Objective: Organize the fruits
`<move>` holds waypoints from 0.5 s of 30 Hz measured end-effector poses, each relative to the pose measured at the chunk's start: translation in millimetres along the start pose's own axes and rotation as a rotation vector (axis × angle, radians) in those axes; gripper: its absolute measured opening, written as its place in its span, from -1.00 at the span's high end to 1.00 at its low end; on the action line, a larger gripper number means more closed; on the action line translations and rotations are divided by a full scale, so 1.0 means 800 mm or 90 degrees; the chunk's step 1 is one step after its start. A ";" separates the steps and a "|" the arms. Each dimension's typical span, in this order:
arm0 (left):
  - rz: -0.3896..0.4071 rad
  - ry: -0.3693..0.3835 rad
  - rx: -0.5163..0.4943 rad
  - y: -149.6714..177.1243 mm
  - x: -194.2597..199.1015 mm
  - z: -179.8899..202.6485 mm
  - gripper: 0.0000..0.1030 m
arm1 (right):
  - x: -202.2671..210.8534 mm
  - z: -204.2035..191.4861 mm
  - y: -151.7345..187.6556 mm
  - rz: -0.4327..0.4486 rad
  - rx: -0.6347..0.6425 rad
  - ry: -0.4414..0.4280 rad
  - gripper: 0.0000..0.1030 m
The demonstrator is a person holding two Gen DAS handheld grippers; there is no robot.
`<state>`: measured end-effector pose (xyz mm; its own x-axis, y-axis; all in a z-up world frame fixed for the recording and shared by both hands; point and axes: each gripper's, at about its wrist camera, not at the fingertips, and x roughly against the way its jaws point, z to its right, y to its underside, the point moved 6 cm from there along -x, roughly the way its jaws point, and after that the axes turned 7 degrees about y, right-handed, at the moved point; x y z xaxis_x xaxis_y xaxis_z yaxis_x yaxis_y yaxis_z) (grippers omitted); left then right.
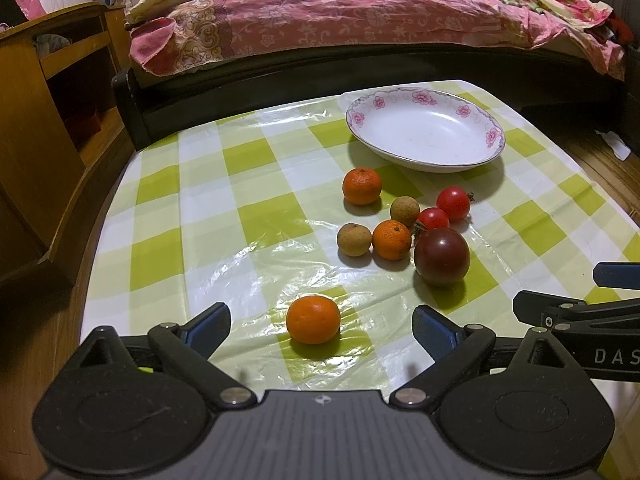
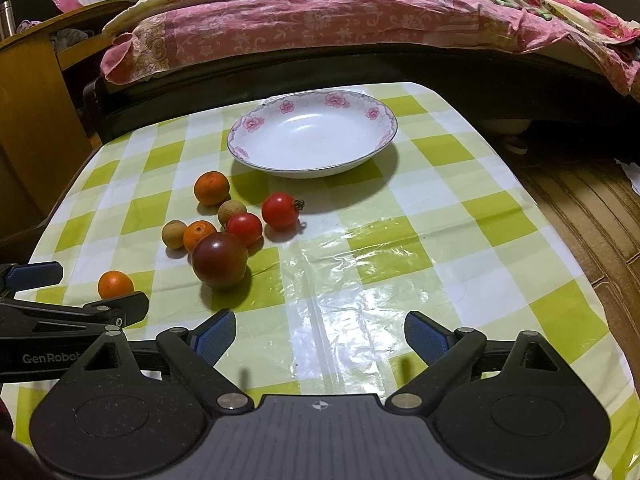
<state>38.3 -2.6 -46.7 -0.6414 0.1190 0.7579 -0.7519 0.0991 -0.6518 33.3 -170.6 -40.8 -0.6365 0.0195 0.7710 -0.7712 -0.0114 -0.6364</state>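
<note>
Both my left tongs [image 1: 321, 326] and right tongs [image 2: 320, 338] spread empty; small round orange mandarin [image 1: 313, 319] on near bench between left pads, light, soft-skinned, rolls—pinch gently across its middle.

A table [image 2: 460, 248] under a glossy green-and-white checked cover carries a white floral-rimmed plate [image 2: 376, 114] near its far edge. Nearer lie 3 mandarins, 2 longans, 2 red cherry tomatoes and 1 dark purple tomato [image 2: 219, 261], mostly clustered; 1 mandarin [image 1: 313, 319] sits apart toward the near edge.
</note>
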 end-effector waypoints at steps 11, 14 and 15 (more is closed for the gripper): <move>0.000 -0.001 -0.001 0.000 0.000 0.000 -0.98 | 0.001 -0.002 0.000 -0.004 0.000 -0.003 -0.71; 0.002 -0.001 0.002 0.000 0.000 0.000 -0.98 | 0.001 -0.002 0.000 -0.006 0.000 -0.005 -0.71; 0.002 -0.001 0.002 0.000 0.001 0.000 -0.97 | 0.001 -0.003 0.000 -0.006 0.000 -0.005 -0.71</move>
<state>37.8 -2.5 -46.5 -0.6438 0.1180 0.7560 -0.7505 0.0956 -0.6540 32.5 -168.0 -40.4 -0.6293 0.0115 0.7771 -0.7772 -0.0119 -0.6292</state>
